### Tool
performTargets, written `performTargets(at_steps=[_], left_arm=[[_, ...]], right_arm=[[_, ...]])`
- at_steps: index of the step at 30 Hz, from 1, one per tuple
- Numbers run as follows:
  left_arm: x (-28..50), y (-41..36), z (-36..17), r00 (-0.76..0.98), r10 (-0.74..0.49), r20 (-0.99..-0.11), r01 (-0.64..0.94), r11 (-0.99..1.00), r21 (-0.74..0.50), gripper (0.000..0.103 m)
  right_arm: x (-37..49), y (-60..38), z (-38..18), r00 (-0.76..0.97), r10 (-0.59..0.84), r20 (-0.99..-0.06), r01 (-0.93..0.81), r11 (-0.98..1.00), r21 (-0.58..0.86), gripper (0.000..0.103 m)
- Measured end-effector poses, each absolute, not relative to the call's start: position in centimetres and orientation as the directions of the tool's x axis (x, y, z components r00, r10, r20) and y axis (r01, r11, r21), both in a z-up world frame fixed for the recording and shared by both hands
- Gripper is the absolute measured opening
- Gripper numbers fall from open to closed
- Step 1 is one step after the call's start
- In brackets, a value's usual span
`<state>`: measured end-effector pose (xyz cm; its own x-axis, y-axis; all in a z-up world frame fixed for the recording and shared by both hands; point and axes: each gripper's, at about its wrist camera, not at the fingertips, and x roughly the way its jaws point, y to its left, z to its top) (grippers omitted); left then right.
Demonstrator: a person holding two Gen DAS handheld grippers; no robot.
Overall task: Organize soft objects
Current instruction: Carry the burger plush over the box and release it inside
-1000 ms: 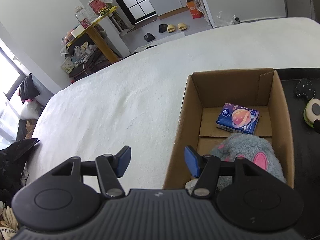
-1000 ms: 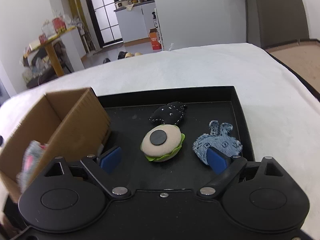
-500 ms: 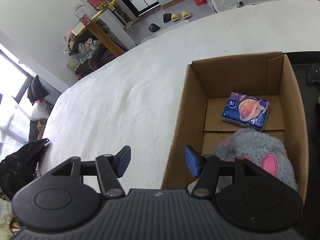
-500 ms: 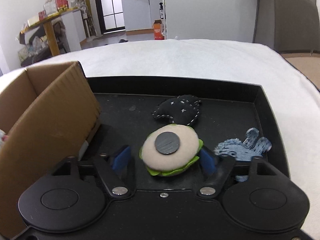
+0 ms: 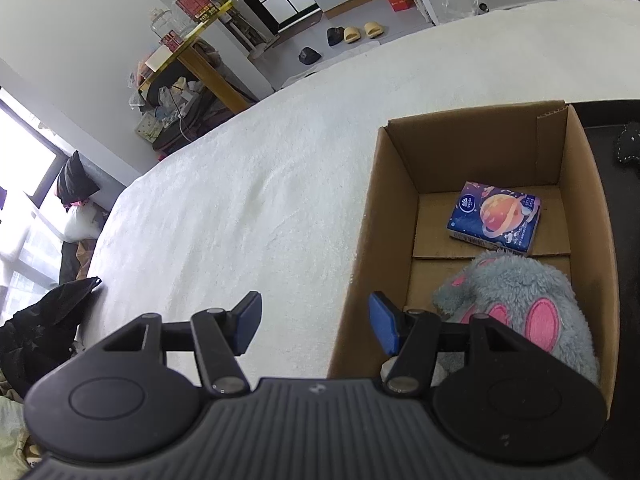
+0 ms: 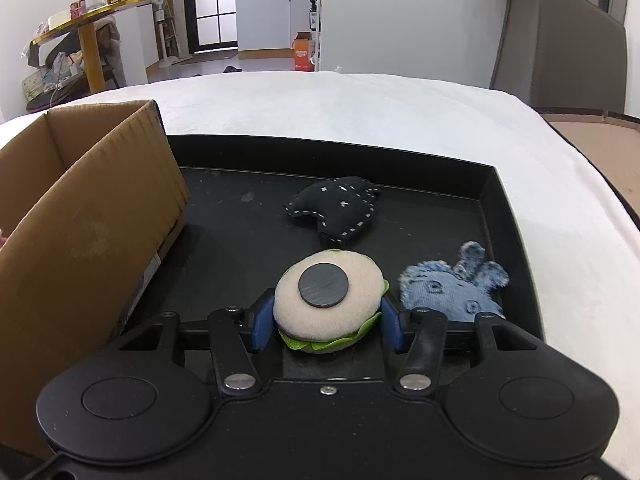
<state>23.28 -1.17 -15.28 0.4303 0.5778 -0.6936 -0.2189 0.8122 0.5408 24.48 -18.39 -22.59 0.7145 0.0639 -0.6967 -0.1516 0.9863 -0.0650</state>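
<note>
White fleecy cloth covers the bed [image 6: 360, 108] on which a black tray [image 6: 508, 216] and a cardboard box [image 6: 92, 216] are set side by side. The burger plush [image 6: 328, 300] lies on the tray, directly between the blue pads of the right tool [image 6: 326, 322], whose jaws are closing on its sides; the pads appear to touch it. The box lies to the left of that tool, just beside the plush, so a short carry leftward over the box wall is judged to be needed. The left tool [image 5: 314, 322] is held open and empty above the box's near left wall. Only the left view shows the box's contents: a grey plush [image 5: 516, 300] and a tissue pack [image 5: 494, 218]. Only the right view shows the denim plush [image 6: 452, 284].
</note>
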Motion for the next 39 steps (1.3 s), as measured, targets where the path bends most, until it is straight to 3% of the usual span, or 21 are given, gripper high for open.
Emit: performTargets(at_steps=[23,39], left_arm=[[20.7,1.4,-13.0,0.499,0.435,-0.749,-0.231,0.9,0.37,0.058],[20.0,5.1,-13.3,0.518,0.265,-0.814,-0.233,0.959,0.164,0.056]], right_arm=[[20.6,-17.3,-14.1,0.765,0.08,-0.639,-0.161,0.984,-0.069,0.052],[20.1,-12.4,-11.2,0.766,0.142,-0.628,-0.198,0.98,-0.021,0.052]])
